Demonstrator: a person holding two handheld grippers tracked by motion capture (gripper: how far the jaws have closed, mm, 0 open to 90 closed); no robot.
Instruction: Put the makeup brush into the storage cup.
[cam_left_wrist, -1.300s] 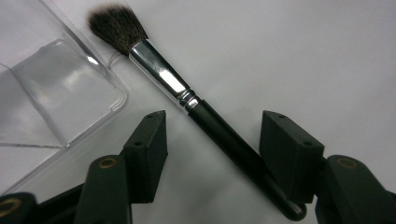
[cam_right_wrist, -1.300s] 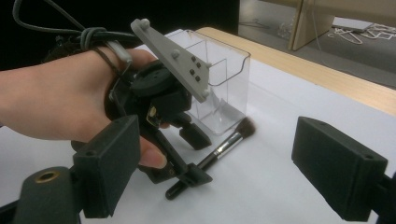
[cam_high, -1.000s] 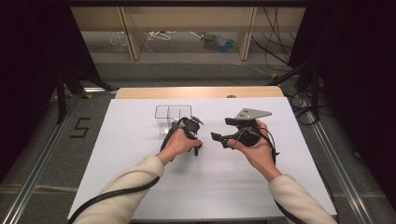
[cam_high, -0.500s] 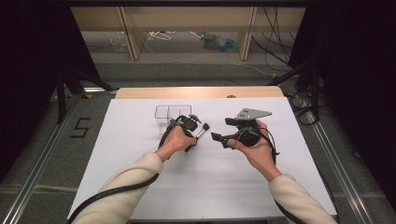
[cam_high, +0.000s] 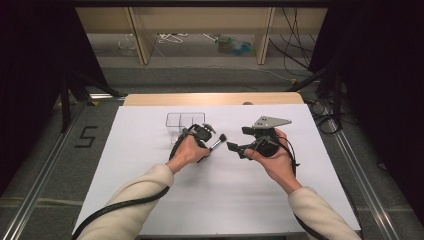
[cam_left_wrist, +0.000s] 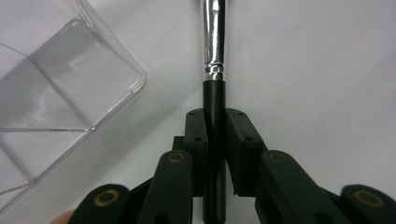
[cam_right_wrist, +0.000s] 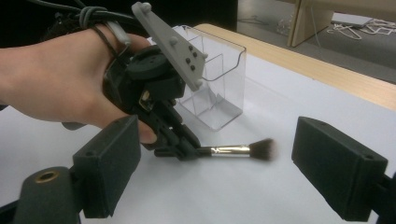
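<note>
Just beside the clear organizer (cam_high: 185, 121), near mid-surface (cam_high: 150, 200), my left gripper (cam_left_wrist: 215, 123) fingers have just clamped the makeup brush (cam_high: 217, 143) handle, my right gripper (cam_right_wrist: 224, 177) fingers gape empty, with open room toward every edge.

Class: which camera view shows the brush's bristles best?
The right gripper view: the whole brush lies sideways, dark bristles clear. The high view shows the brush small. The left gripper view shows the brush's handle and metal collar, not the bristles.

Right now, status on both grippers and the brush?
Left gripper shut on makeup brush handle. Right gripper open, empty, facing it. Clear organizer beside the brush; nothing blocking.
</note>
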